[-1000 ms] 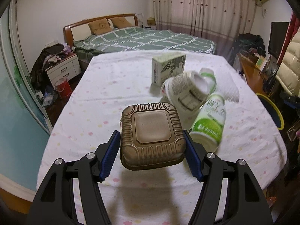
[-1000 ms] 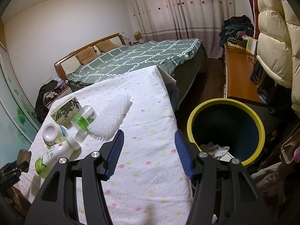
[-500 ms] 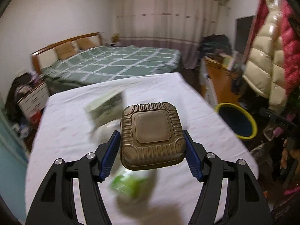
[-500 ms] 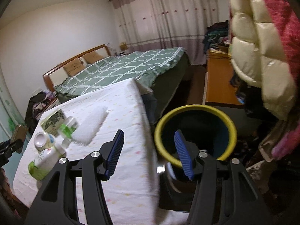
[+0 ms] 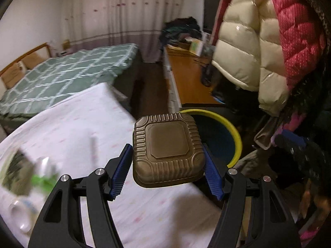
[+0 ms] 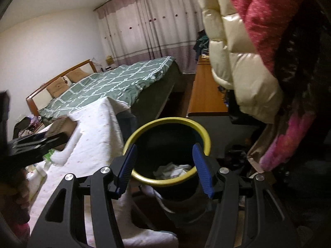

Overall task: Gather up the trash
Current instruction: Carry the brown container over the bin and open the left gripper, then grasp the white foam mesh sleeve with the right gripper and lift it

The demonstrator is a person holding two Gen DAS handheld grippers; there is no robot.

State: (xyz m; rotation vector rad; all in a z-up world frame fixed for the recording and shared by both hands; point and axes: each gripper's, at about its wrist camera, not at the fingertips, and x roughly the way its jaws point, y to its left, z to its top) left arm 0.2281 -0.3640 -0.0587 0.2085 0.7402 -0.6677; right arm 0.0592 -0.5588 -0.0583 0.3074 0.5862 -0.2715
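1. Bedroom clutter surrounds a table under a white dotted cloth (image 5: 68, 124), with a yellow-rimmed bin (image 6: 203, 133) on the floor just beside its corner.
2. Clamped between the blue pads of the left gripper (image 5: 168, 165) is a brown ribbed food container (image 5: 168, 147), bottom facing the camera, held off the cloth.
3. Seen from the left wrist, that container sits over the table's corner and overlaps the near rim of the bin (image 5: 235, 136).
4. The right gripper (image 6: 164, 166) hangs with its jaws apart and nothing between them, above the bin's mouth.
5. White crumpled waste (image 6: 173, 170) lies inside the bin.
6. Blurred bottles and a carton (image 5: 22, 171) lie on the cloth, well apart from the bin.
7. Puffy coats (image 5: 254, 47) hang just above the bin; a green-checked bed (image 6: 115, 82) stands beyond it.
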